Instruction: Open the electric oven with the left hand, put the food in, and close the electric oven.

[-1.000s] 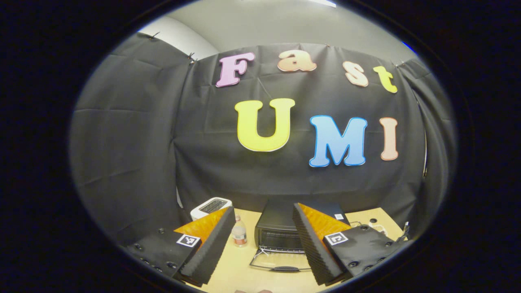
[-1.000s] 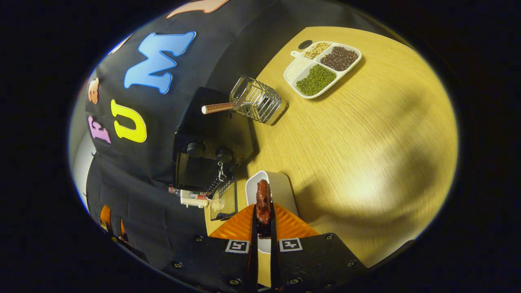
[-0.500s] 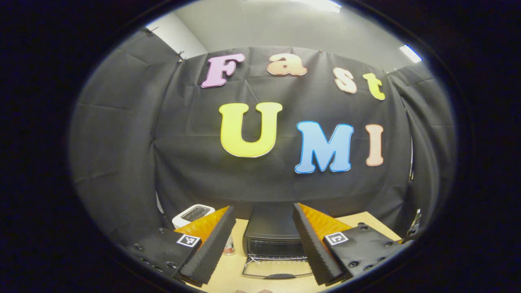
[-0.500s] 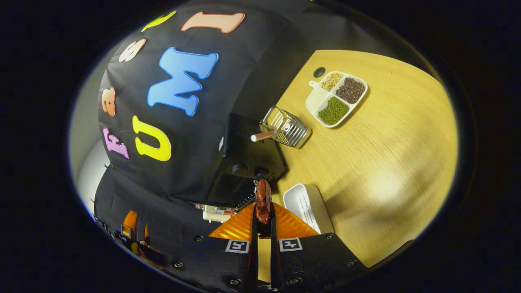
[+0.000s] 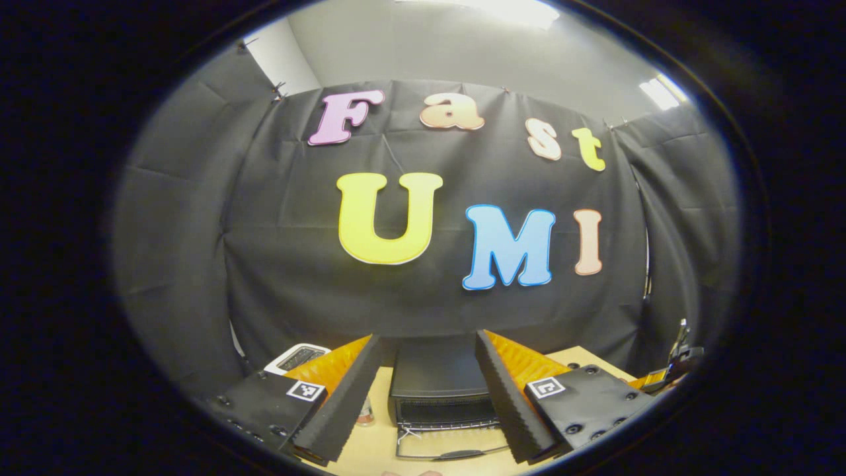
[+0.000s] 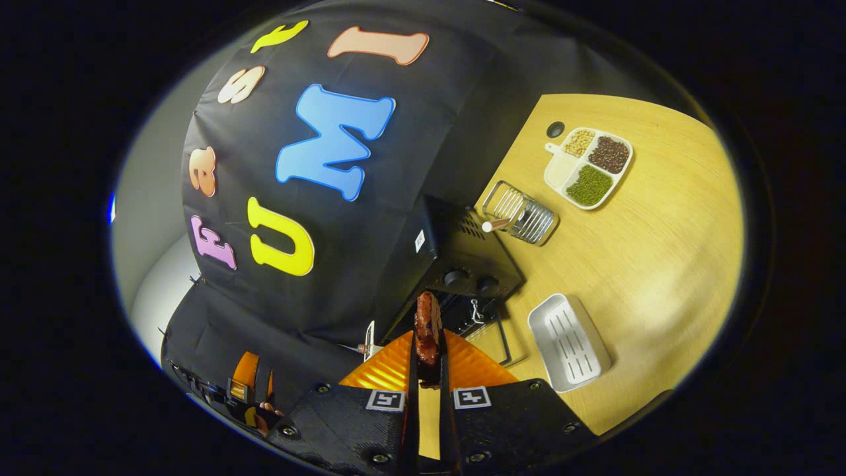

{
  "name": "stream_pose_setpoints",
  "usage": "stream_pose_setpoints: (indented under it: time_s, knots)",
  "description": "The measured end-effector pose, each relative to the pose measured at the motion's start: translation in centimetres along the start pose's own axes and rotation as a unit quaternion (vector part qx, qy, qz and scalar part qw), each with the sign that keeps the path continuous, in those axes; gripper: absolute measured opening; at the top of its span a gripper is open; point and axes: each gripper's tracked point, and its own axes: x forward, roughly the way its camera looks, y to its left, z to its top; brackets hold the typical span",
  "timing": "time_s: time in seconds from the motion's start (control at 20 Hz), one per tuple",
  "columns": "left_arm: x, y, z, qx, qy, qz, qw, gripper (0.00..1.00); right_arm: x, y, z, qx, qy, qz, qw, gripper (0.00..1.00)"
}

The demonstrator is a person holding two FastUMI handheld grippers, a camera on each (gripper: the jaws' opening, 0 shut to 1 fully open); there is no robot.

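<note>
right claw (image 6: 428, 370) clenched on meat strip (image 6: 427, 328), above oven (image 6: 462, 264) door | strip seems light, soft, greasy; grip mid-length | left claw (image 5: 426, 396) released, facing oven (image 5: 439, 390)

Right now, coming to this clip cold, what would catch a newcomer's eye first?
The reddish strip of food pinched upright in the right gripper, aimed at the black electric oven, whose glass door lies folded down open. Next, the white divided tray of beans at the wooden table's far corner. The left gripper has its jaws spread wide, empty.
</note>
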Motion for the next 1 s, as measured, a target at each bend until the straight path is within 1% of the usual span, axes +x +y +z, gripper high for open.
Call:
stream_pose_setpoints:
  time_s: [0.1, 0.15, 0.2, 0.3, 0.4, 0.45, 0.55, 0.65, 0.75, 1.0]
  knots:
    - [-0.9, 1.1, 0.5, 0.004, -0.005, 0.001, 1.0, 0.99, 1.7, 1.1, -1.3, -0.003, 0.013, 0.007, 1.0, 0.12]
    - [-1.4, 1.6, 0.7, 0.006, -0.008, 0.002, 1.0, 0.96, 2.7, 1.6, -2.1, -0.005, 0.021, 0.008, 1.0, 0.12]
    - [-1.9, 2.0, 0.9, 0.008, -0.01, 0.003, 1.0, 0.99, 3.6, 1.9, -2.8, -0.008, 0.028, 0.008, 1.0, 0.12]
    - [-2.9, 2.6, 1.0, 0.013, -0.015, -0.002, 1.0, 0.99, 5.6, 2.7, -4.2, -0.012, 0.041, 0.014, 0.999, 0.12]
    - [-3.9, 3.5, 1.3, 0.021, -0.018, 0.002, 1.0, 0.99, 7.6, 3.0, -4.9, -0.006, 0.047, 0.016, 0.999, 0.12]
    - [-4.4, 3.8, 1.4, 0.023, -0.019, 0.004, 1.0, 0.98, 8.7, 3.0, -5.2, 0.005, 0.047, 0.014, 0.999, 0.12]
    - [-5.1, 4.2, 1.1, 0.025, -0.015, 0.004, 1.0, 0.98, 11.6, 2.7, -5.5, 0.05, 0.032, 0.011, 0.998, 0.12]
    - [-5.5, 5.1, 0.5, 0.03, -0.004, 0.009, 0.999, 0.98, 14.6, 2.3, -5.9, 0.096, 0.018, 0.013, 0.995, 0.13]
    - [-5.8, 6.0, 0.4, 0.031, 0.0, 0.014, 0.999, 0.98, 17.0, 1.7, -6.3, 0.126, 0.008, 0.007, 0.992, 0.13]
    - [-6.1, 9.2, 0.1, 0.025, 0.006, 0.038, 0.999, 0.98, 21.2, 0.4, -8.0, 0.138, 0.004, -0.011, 0.99, 0.13]
